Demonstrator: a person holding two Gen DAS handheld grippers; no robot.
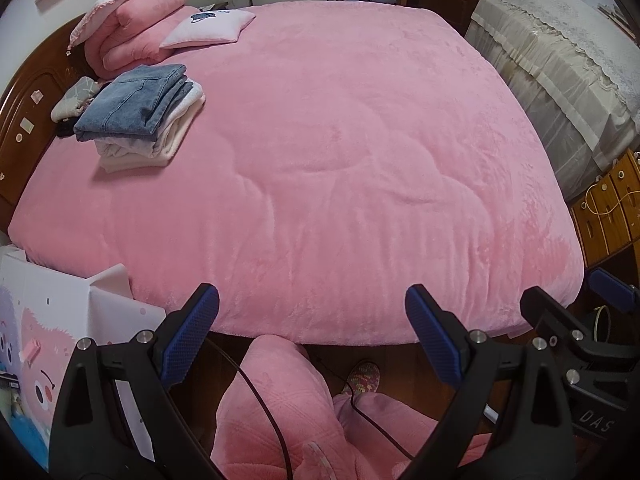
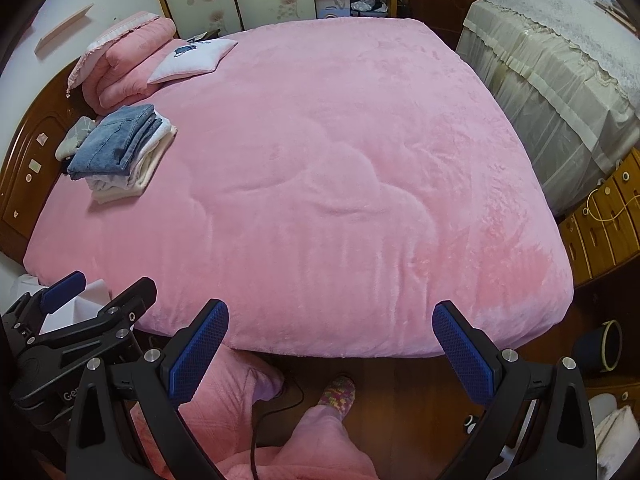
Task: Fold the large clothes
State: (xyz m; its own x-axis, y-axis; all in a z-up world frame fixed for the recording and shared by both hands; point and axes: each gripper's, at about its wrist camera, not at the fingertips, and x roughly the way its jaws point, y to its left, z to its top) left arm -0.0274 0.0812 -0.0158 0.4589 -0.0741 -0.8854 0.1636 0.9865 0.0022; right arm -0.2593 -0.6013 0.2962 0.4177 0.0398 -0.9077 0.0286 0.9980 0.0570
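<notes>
Bed (image 1: 340,152): wide, covered by a pink plush spread, smooth apart from quilted seams; nothing laid out on its middle or near edge

Folded stack (image 1: 140,116): on the far left part of the bed, near the wooden headboard (image 1: 24,120). Denim garment (image 1: 132,100) on top, folded flat; white garments (image 1: 168,136) beneath, edges roughly squared. A small grey patterned piece (image 1: 74,100) lies just beside the stack, bunched, not clearly folded

Bedding: folded pink quilt (image 1: 136,24) and a small white pillow (image 1: 208,26) at the head of the bed, well apart from both grippers

Left hand-held gripper (image 1: 312,336): jaws spread wide, holding nothing, held off the near edge of the bed above the floor

Right hand-held gripper (image 2: 330,346): jaws likewise wide apart, empty, beside the left one at the foot of the bed

Progress, judged: several large pieces appear already folded and stacked. No unfolded large garment shows on the bed. Either the work is near its end or the next piece lies outside both views; cannot tell which. The grey piece may be what remains
</notes>
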